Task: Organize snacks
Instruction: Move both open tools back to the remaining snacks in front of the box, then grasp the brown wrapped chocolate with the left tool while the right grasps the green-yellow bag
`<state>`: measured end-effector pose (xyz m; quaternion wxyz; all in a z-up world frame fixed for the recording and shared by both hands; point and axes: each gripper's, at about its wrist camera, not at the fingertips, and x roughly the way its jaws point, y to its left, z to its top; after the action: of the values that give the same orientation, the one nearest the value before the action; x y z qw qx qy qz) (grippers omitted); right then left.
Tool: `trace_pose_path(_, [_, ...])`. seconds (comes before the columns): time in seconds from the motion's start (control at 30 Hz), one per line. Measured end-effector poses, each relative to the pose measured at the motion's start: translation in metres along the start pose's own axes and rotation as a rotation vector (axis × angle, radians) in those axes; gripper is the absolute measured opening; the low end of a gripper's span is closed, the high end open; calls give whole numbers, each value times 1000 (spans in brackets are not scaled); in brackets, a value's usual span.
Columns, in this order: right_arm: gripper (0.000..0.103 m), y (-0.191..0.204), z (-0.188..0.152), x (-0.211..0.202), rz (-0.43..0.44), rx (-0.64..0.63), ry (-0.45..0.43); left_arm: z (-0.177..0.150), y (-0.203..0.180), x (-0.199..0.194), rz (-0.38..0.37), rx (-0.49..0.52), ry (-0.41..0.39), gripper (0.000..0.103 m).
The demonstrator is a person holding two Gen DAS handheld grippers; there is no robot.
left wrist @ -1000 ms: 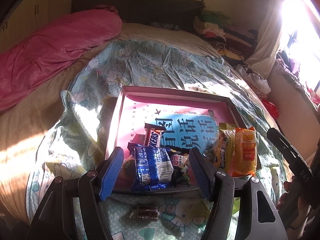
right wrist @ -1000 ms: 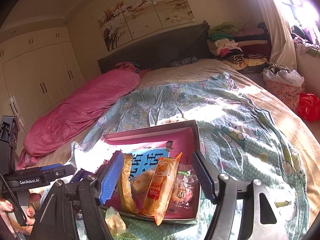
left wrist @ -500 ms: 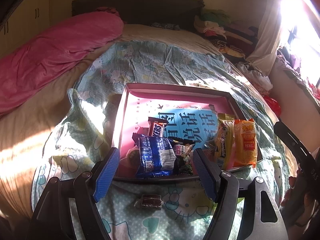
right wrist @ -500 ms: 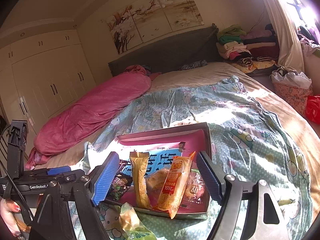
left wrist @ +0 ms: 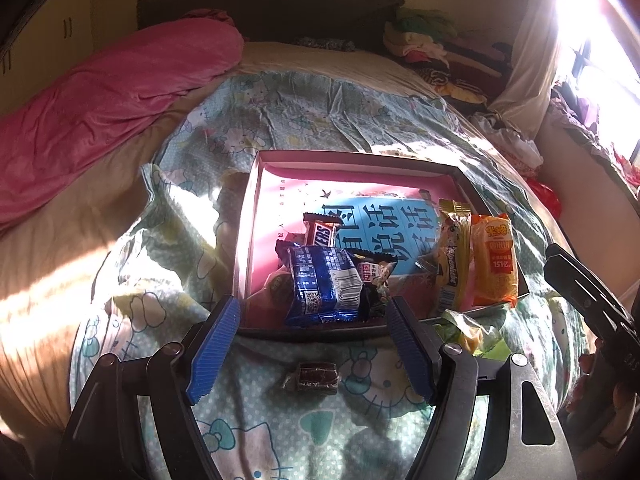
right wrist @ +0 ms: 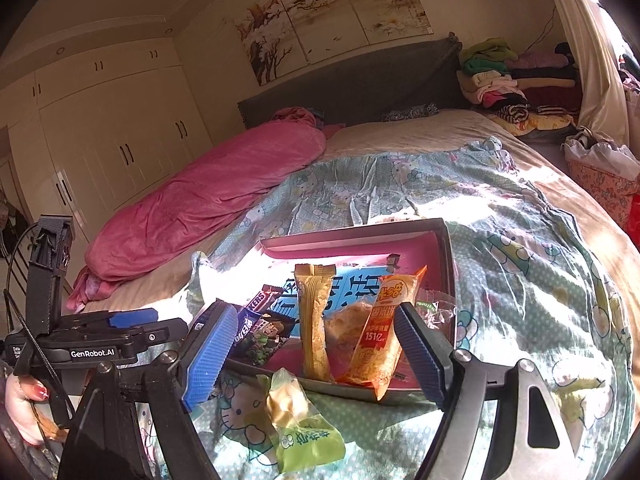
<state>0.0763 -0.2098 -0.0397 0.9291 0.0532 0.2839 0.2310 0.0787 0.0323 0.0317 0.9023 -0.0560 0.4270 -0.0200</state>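
My left gripper (left wrist: 312, 344) hangs over the near edge of the pink tray (left wrist: 352, 158), jaws apart with nothing between the pads. Just below that gap a small dark candy (left wrist: 316, 374) lies alone on the cartoon-print bedspread (left wrist: 280, 116), outside the tray and a little short of its front wall. Inside, crowded against that front wall, I see a blue packet (left wrist: 324, 284) lying over other wrappers, a Snickers bar (left wrist: 320, 234) behind it, and a small dark packet (left wrist: 374, 272) to its right. The far half of the tray floor is bare, showing only a blue printed panel (left wrist: 384, 232).

My right gripper (right wrist: 316, 354) also has its jaws apart and holds nothing. Through its gap a tan packet (right wrist: 314, 320) and an orange packet (right wrist: 382, 332) lean at the tray's near right corner; the orange one's lower end overhangs the rim. A green-and-clear packet (right wrist: 296, 420) lies on the bedspread just outside that corner, near the rim; I cannot tell if they touch.

A rolled pink blanket (right wrist: 208, 200) lies well to the left, so the bed around the tray stays open.
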Motion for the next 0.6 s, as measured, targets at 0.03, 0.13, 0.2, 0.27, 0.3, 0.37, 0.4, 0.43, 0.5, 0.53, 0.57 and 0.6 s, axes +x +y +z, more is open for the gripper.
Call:
trace_pose_path(0.03, [80, 0, -2, 0, 8, 2, 11, -2, 3, 0, 1, 0, 6, 77])
trace_pose_path(0.13, [80, 2, -8, 3, 19, 1, 61, -10, 10, 3, 2, -1, 29, 77])
trace_pose_path(0.2, [80, 4, -15, 8, 10, -13, 109, -18, 13, 6, 1, 2, 49, 77])
trace_pose_path(0.27, [80, 6, -21, 14, 1, -25, 160, -26, 16, 11, -9, 0, 72, 77])
trace_pose_path(0.3, [80, 6, -25, 17, 0, -27, 184, -30, 17, 13, -14, -3, 85, 77])
trace_pose_path(0.37, [80, 7, -31, 23, -6, -31, 226, -37, 17, 19, -24, -4, 108, 77])
trace_pose_path(0.4, [80, 7, -34, 26, -9, -34, 244, -40, 17, 22, -28, -4, 115, 77])
trace_pose_path(0.43, [80, 8, -37, 29, -8, -37, 259, -43, 17, 26, -27, -3, 126, 77])
trace_pose_path(0.5, [80, 9, -42, 35, -10, -46, 291, -47, 17, 33, -29, -6, 143, 77])
trace_pose_path(0.53, [80, 9, -44, 38, -13, -53, 303, -48, 17, 37, -29, -5, 150, 77])
trace_pose_path(0.57, [80, 10, -46, 41, -13, -62, 313, -49, 16, 39, -30, -5, 156, 77])
trace_pose_path(0.6, [80, 12, -49, 45, -14, -71, 329, -50, 16, 42, -31, -5, 160, 77])
